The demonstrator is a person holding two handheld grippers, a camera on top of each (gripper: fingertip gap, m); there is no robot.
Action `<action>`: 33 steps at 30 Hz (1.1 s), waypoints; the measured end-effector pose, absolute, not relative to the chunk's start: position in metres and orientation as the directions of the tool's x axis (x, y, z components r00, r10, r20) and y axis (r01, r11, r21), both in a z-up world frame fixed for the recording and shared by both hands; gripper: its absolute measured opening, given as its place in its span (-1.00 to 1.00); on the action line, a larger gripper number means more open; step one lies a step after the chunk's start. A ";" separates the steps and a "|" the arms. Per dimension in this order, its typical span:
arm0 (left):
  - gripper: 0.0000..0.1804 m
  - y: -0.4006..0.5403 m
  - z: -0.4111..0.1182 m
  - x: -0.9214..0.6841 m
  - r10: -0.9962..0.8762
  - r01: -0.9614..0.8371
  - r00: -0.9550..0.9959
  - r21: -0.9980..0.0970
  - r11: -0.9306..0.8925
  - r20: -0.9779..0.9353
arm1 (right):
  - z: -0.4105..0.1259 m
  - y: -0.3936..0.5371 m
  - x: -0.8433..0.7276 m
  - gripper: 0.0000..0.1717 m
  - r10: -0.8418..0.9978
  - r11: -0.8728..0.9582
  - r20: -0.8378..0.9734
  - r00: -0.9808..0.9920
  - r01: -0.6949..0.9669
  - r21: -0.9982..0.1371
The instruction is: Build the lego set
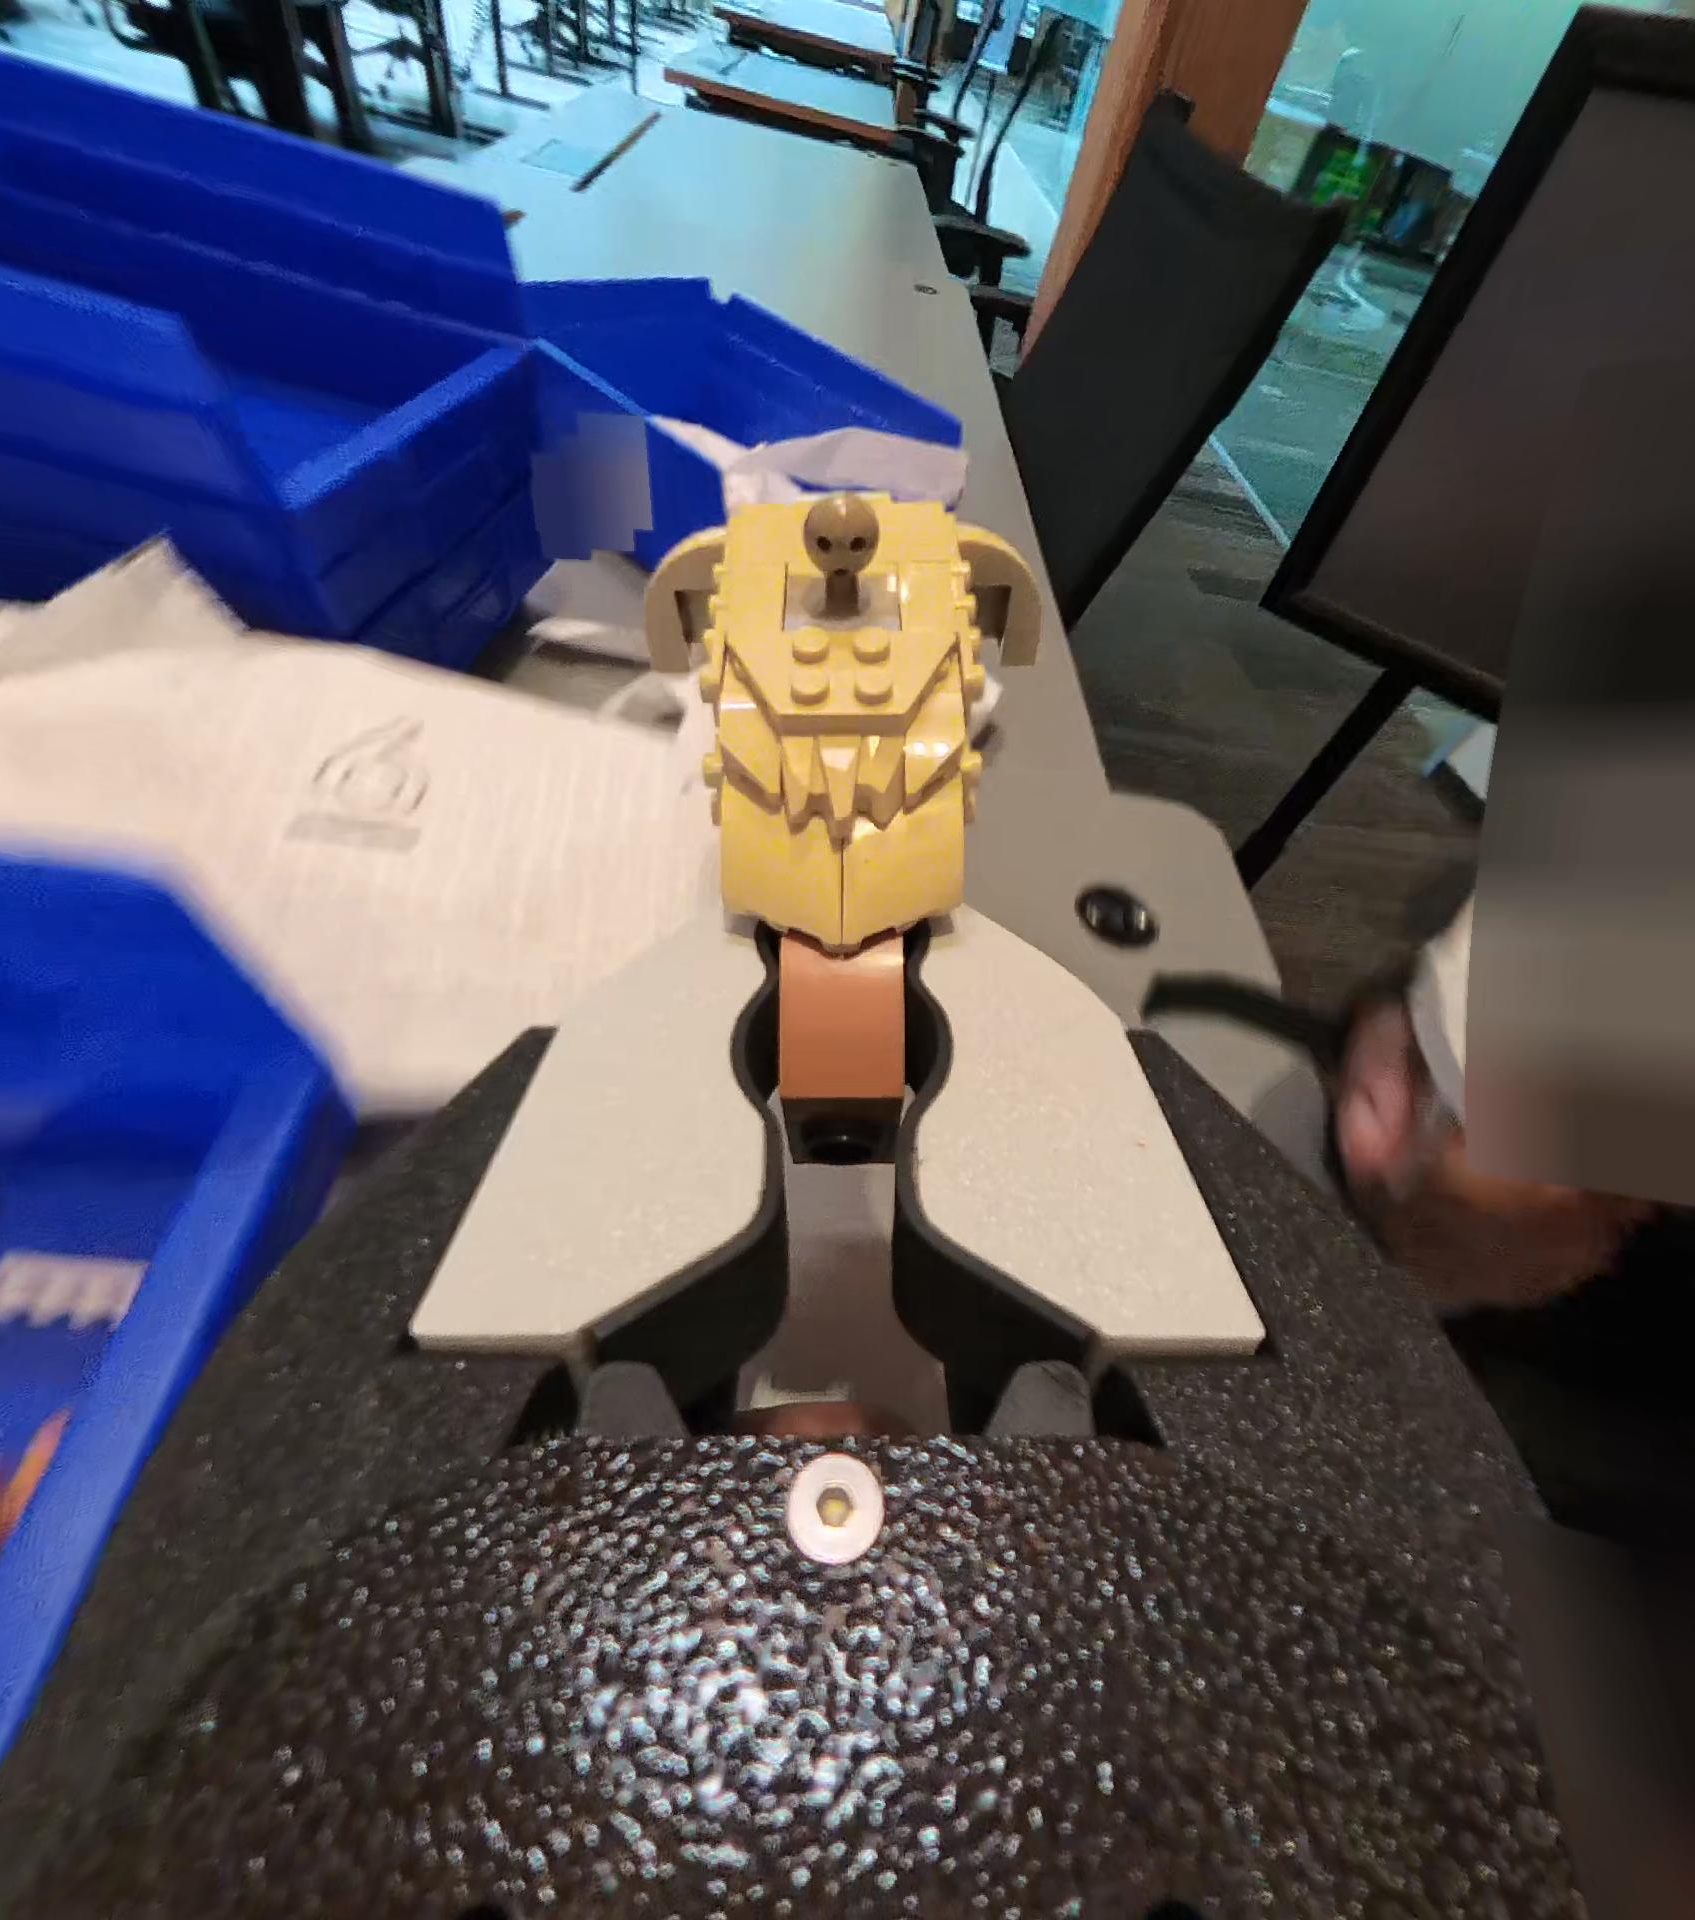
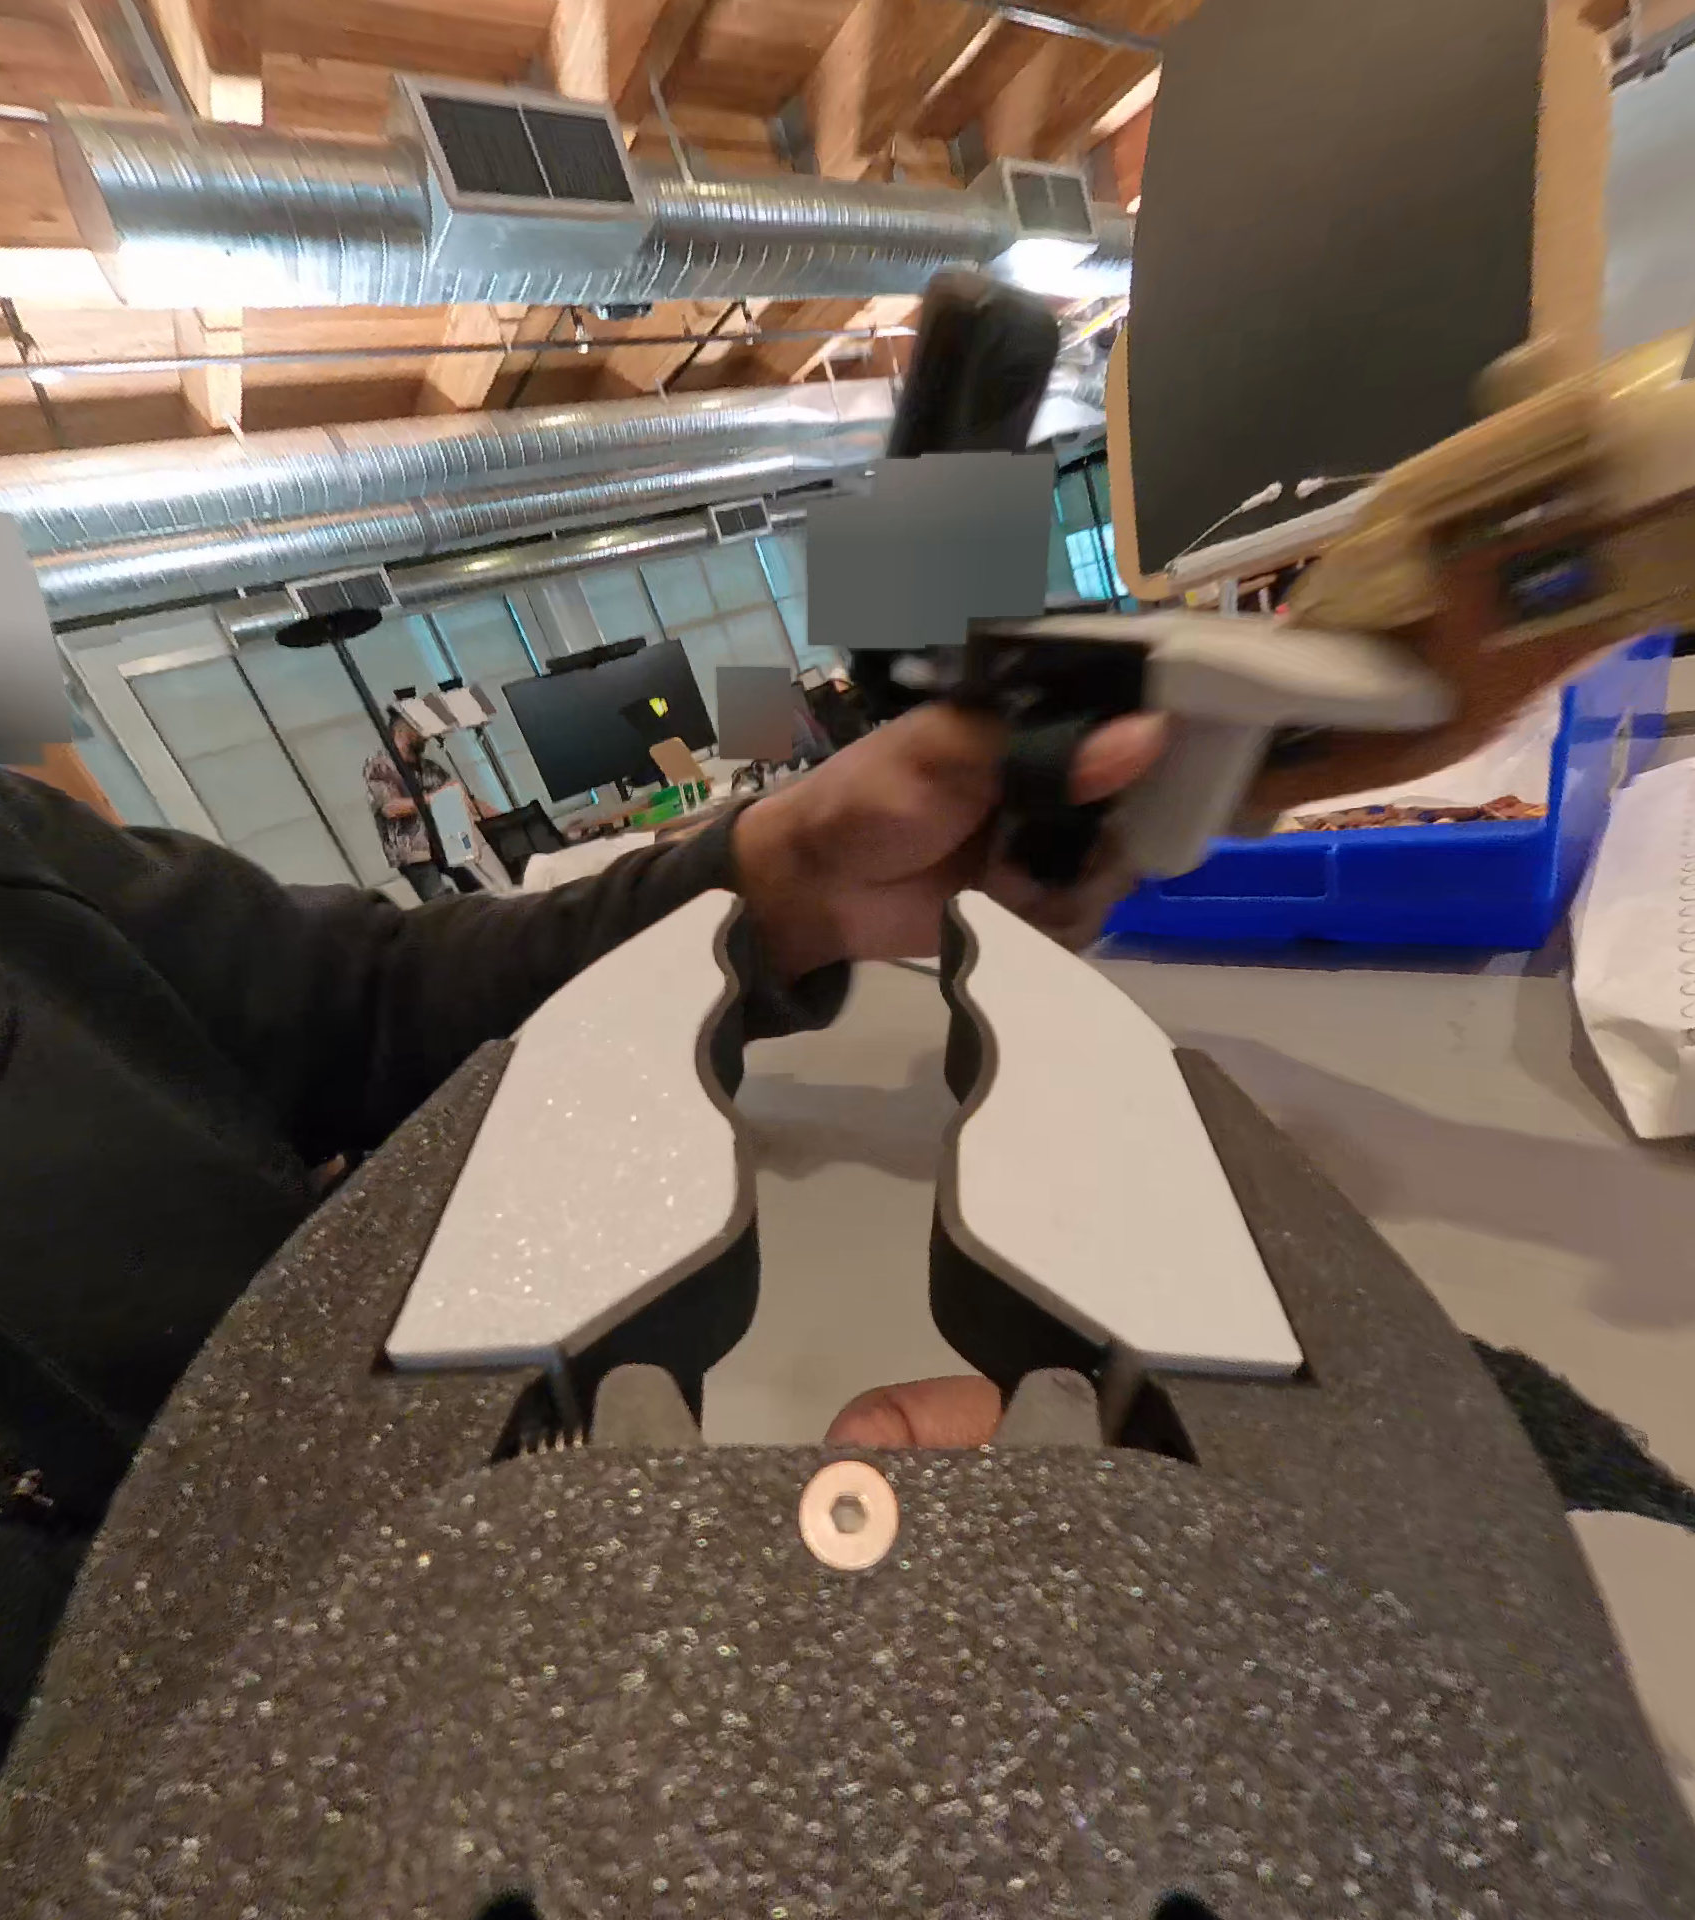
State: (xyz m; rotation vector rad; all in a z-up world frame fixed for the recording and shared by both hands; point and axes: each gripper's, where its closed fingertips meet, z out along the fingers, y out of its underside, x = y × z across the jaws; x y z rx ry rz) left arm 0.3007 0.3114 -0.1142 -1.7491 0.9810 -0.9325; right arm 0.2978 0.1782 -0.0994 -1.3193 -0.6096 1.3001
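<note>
Printing on the white paper bag (image 1: 282,790) and on the picture card in the near blue plastic bin (image 1: 43,1039) is too blurred to read in the left wrist view. The left gripper (image 1: 841,935) points level over the grey worktop (image 1: 1165,862), its jaws pinching the tan-brown brick at the base of a yellow toy-brick creature head (image 1: 838,727). In the right wrist view, the right gripper (image 2: 843,935) tilts upward, jaws spread and bare, toward the person's hand (image 2: 853,842) on the other gripper's handle.
</note>
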 end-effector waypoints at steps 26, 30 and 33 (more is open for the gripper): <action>-0.79 0.512 -0.253 0.688 -0.926 -0.885 0.302 -0.428 -0.185 -0.224 | -0.159 0.121 0.486 -0.65 0.656 -0.185 -0.538 0.530 -0.578 -0.795; -0.77 0.510 -0.251 0.687 -0.932 -0.890 0.289 -0.421 -0.178 -0.218 | -0.161 0.122 0.486 -0.65 0.654 -0.191 -0.539 0.531 -0.573 -0.797; -0.70 0.509 -0.248 0.682 -0.939 -0.897 0.267 -0.412 -0.160 -0.218 | -0.163 0.123 0.484 -0.66 0.654 -0.200 -0.546 0.525 -0.576 -0.793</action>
